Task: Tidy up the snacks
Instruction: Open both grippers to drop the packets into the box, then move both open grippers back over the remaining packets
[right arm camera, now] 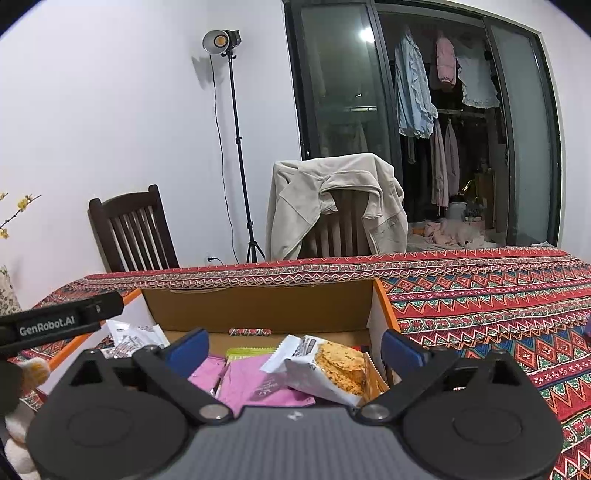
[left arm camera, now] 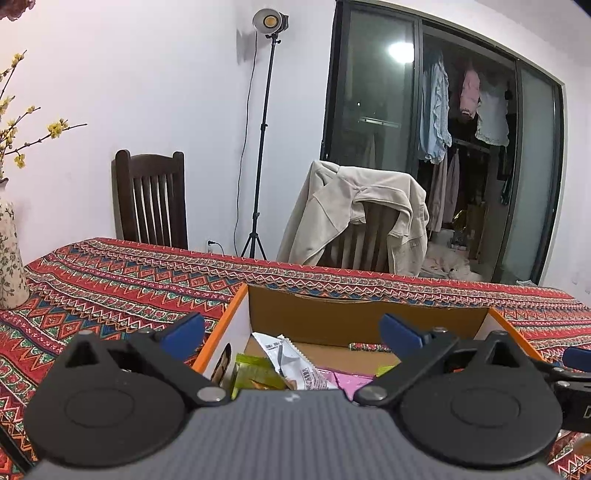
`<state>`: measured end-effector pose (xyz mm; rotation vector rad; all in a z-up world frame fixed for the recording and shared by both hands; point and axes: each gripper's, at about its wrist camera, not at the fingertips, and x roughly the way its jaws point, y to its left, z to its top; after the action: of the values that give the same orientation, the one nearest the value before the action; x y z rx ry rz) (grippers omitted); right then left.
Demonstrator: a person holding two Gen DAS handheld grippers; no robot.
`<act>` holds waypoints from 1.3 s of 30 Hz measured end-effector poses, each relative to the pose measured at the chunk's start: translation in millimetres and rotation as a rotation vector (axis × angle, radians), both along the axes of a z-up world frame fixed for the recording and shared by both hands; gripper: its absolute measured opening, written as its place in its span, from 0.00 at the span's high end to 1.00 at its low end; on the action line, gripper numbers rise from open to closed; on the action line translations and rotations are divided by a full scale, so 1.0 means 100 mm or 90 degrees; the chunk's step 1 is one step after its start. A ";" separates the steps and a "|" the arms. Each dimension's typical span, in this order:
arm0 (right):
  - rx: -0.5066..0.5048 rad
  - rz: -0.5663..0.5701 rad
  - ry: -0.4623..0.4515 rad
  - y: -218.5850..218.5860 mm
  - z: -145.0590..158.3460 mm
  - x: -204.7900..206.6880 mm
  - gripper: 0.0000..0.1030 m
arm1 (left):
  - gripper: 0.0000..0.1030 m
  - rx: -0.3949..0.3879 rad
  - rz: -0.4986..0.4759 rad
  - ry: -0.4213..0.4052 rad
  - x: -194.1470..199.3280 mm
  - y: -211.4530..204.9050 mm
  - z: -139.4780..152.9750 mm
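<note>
- Tablecloth (left arm camera: 110,288), left wrist view: red, woven zigzag pattern, covers the table ahead of and to both sides of the left gripper (left arm camera: 291,332).
- Room, same view: white wall; dark wooden chair (left arm camera: 151,199) beyond the table's far edge; studio lamp (left arm camera: 267,22) on a tall stand; second chair draped with a beige jacket (left arm camera: 354,218); dark glass doors with hanging clothes behind. Floral vase (left arm camera: 9,258) with yellow blossom twigs far left of the gripper.
- Left gripper: blue-padded jaws spread wide, nothing between them.
- Cardboard box (left arm camera: 236,314), orange-edged, open-topped: directly ahead of and below the gripper, between the two jaws. Inside: white snack packet (left arm camera: 288,354), green packet (left arm camera: 255,373), pink packet (left arm camera: 351,380), all just beyond the gripper body.
- Right wrist view: same tablecloth (right arm camera: 498,314) stretching right of the right gripper (right arm camera: 295,349); same chair, lamp, jacket and doors beyond.
- Right gripper: jaws wide apart, gripping nothing.
- Box (right arm camera: 384,306) in this view: straight ahead, below the jaws. Biscuit packet (right arm camera: 332,365) lies between the jaws nearer the right one, untouched, atop pink packets (right arm camera: 255,384).
- Left gripper's black arm visible at far left.
</note>
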<state>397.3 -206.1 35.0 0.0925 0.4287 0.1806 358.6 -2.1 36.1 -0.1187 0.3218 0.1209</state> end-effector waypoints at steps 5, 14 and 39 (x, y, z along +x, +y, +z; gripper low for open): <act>0.007 0.000 -0.008 -0.03 0.04 -0.05 0.03 | 0.00 -0.007 0.010 -0.013 -0.08 0.00 0.05; 0.017 0.006 -0.019 -0.08 0.29 -0.21 0.03 | 0.00 -0.024 -0.002 -0.035 -0.37 0.00 0.42; -0.051 0.070 0.094 -0.17 -0.14 -1.19 0.03 | 0.00 0.021 -0.066 0.102 -1.27 0.23 -0.12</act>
<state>278.5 -222.7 20.5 0.0032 0.5886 0.2663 231.3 21.1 23.7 -0.0599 0.4852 0.0321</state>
